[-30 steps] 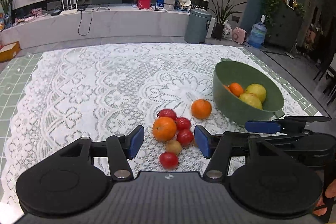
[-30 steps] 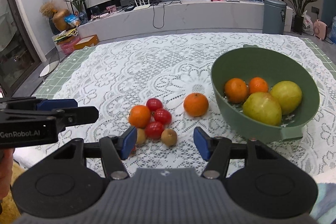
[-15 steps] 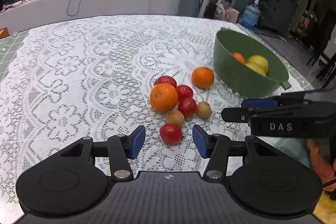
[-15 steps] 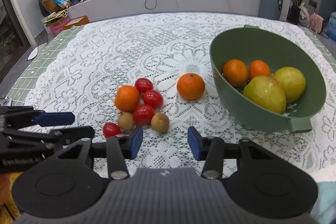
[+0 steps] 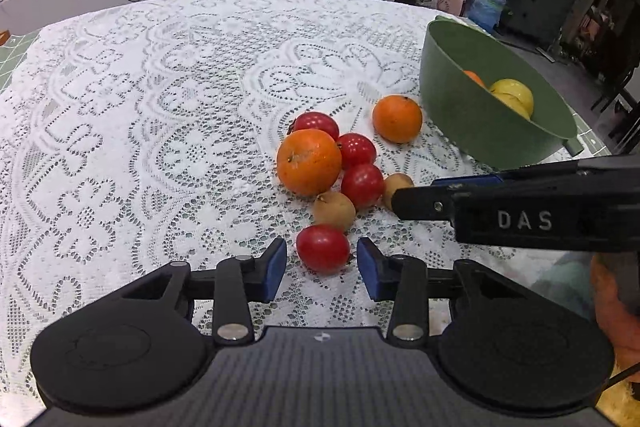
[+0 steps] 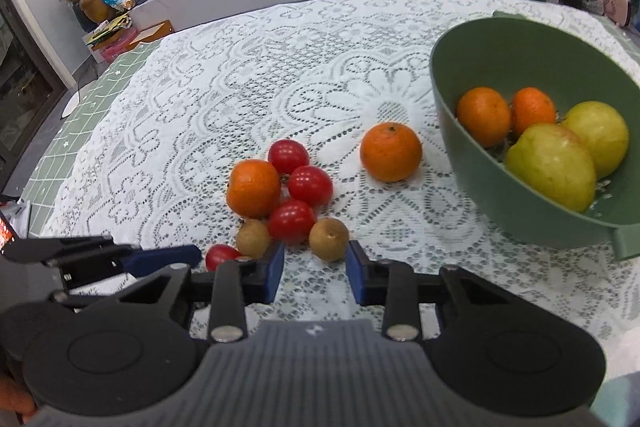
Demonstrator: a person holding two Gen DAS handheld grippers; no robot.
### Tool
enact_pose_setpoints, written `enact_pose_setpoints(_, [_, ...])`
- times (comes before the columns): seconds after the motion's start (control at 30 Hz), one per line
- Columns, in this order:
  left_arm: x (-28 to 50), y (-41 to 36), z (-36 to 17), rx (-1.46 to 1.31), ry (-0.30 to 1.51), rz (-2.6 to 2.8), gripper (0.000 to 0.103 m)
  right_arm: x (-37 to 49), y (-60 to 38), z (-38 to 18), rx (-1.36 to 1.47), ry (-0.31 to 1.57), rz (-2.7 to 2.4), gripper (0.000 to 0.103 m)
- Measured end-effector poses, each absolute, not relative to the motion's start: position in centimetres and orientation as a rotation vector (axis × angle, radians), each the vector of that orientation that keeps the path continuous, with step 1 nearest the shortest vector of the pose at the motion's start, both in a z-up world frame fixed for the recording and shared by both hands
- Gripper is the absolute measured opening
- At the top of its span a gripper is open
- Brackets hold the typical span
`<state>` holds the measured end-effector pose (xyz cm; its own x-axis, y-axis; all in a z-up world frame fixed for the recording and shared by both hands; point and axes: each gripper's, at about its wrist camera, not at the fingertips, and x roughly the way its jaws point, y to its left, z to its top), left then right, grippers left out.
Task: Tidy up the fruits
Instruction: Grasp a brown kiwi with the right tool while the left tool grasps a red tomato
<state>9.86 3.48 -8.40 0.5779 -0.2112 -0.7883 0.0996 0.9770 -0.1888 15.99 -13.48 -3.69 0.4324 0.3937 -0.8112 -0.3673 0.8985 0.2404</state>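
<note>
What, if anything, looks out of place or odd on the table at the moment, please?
Nothing looks damaged or spilled. The only untidiness is loose fruit on the lace tablecloth: two oranges, four tomatoes and two small brown fruits lie outside the green bowl.

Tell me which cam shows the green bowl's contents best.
Right wrist: it looks down into the green bowl, showing two oranges and two yellow-green fruits. Left wrist sees the bowl side-on; its wall hides all but yellow fruit tops and an orange sliver.

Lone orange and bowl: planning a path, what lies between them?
Only bare lace cloth between the orange and bowl, clearest in the right wrist view.
</note>
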Motion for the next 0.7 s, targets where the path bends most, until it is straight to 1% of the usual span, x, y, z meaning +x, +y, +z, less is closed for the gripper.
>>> enact_pose_setpoints(0.2, [10.3,3.6,-8.8,-0.151,0.944,-0.186,0.045,16.8,-12.9,-4.3,0.021,1.042,0.429,0.03])
enact_pose_setpoints(0.37, [10.6,3.6,-9.0,-0.155,0.946,-0.196,0.043,17.4,-12.7,-4.8,0.026,1.064,0.416,0.024])
enact_pose_setpoints(0.63, [10.8,3.8,-9.2,-0.174,0.947,-0.207,0.041,17.9,-12.4,-5.3,0.027,1.085,0.41,0.022])
enact_pose_setpoints(0.7, [10.7,3.8,-9.2,-0.174,0.945,-0.211,0.038,18.0,-12.4,-5.4,0.03,1.096,0.408,0.021])
